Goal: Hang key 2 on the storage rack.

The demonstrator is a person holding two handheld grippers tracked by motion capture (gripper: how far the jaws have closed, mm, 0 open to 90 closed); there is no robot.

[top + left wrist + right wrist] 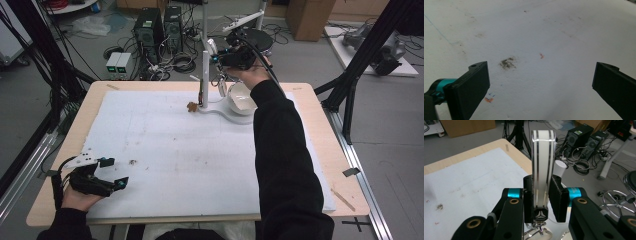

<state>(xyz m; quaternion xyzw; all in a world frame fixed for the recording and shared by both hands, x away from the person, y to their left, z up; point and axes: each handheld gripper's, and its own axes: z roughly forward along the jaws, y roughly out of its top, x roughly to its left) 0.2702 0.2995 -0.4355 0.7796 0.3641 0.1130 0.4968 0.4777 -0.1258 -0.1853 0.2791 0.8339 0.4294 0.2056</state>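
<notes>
Clearly, the right gripper (541, 201) held a white flat strap with dark stripes (543, 162), jaws closed on it.
It looked light, bendable and smooth, best pinched low near its metal clasp (540, 215); the left gripper (539, 82) jaws stood wide, empty.

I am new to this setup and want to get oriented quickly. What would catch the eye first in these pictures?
The right claw, at the table's far edge, is shut on a white strap with silver stripes that stands upright between its jaws, just above a white bowl beside a white stand. At the near left corner, the left claw rests wide open over the stained white mat.
</notes>
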